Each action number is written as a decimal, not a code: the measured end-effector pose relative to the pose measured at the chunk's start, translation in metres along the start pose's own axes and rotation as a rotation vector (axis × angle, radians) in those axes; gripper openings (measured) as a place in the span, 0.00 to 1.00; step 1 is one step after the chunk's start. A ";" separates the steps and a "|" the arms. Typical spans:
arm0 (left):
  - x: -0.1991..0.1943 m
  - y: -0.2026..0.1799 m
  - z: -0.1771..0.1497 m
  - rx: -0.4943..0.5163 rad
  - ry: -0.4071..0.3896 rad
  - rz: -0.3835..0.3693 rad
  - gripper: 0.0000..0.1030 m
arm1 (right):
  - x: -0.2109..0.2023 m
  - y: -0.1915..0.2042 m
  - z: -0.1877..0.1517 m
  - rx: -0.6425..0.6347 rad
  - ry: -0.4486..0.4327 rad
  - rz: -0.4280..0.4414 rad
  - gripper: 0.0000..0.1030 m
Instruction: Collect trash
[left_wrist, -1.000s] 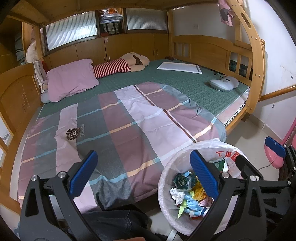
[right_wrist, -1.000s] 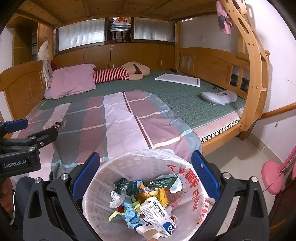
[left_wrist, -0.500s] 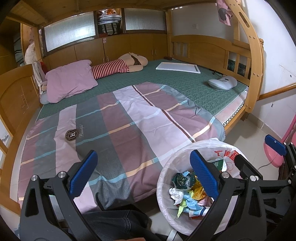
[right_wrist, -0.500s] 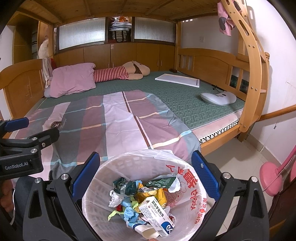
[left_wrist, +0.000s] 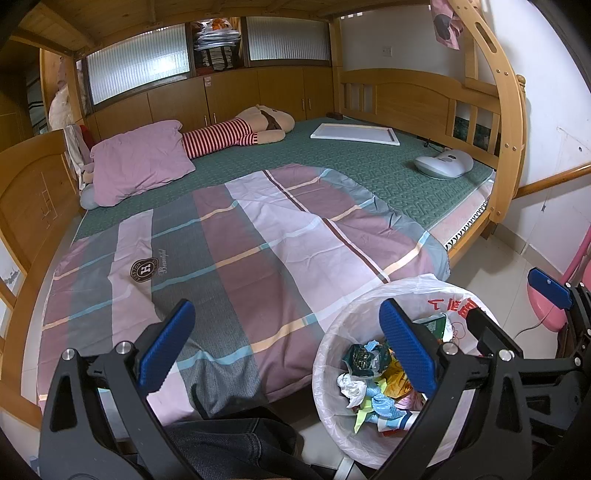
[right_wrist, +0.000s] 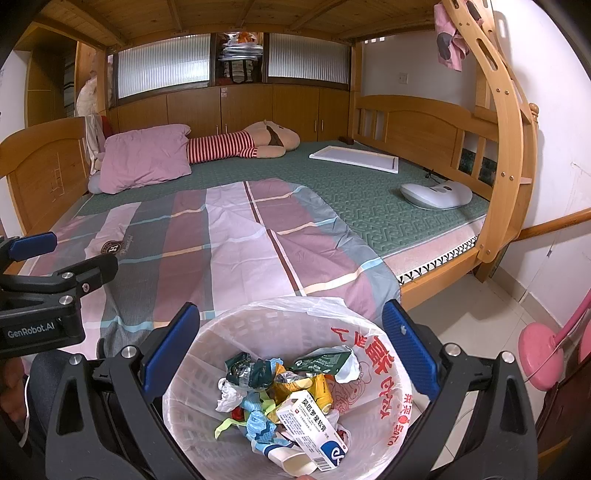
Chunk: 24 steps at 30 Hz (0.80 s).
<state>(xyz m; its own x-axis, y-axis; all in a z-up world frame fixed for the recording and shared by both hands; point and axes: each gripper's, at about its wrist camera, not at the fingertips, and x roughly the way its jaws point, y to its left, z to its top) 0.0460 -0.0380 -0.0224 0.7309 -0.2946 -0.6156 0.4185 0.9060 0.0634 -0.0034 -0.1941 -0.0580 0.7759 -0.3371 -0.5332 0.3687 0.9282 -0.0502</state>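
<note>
Bed frame: varnished wood, smooth, slight sheen.
Blanket: matt woven cloth, lightly creased.
Mattress cover: green textured fabric.
Bin liner: thin translucent plastic, glossy.
Carton: smooth printed cardboard.
Wrappers: crinkled shiny foil.
Gripper pads: blue ribbed plastic; frames matt black.

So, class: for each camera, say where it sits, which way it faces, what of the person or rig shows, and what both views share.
Left wrist: on the left gripper, facing the bed; bin lower right, right gripper at the right edge, dark trouser leg below.
Right wrist: on the right gripper, over the bin, facing the bed; left gripper at left.
Shared: bed, pillow, bin, trash.
</note>
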 end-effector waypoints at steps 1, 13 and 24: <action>0.000 0.000 0.000 0.000 0.000 -0.001 0.96 | -0.001 0.000 0.000 0.000 0.001 0.000 0.94; -0.001 -0.002 -0.001 0.015 -0.007 -0.001 0.96 | -0.001 0.000 0.000 0.000 0.002 0.000 0.94; -0.002 -0.002 -0.001 0.014 -0.008 -0.003 0.96 | 0.000 0.000 -0.002 -0.001 0.007 0.002 0.94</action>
<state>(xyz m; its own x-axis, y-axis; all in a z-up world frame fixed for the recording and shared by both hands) 0.0430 -0.0388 -0.0225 0.7337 -0.2995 -0.6099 0.4278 0.9010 0.0723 -0.0041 -0.1942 -0.0599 0.7729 -0.3341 -0.5394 0.3668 0.9290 -0.0499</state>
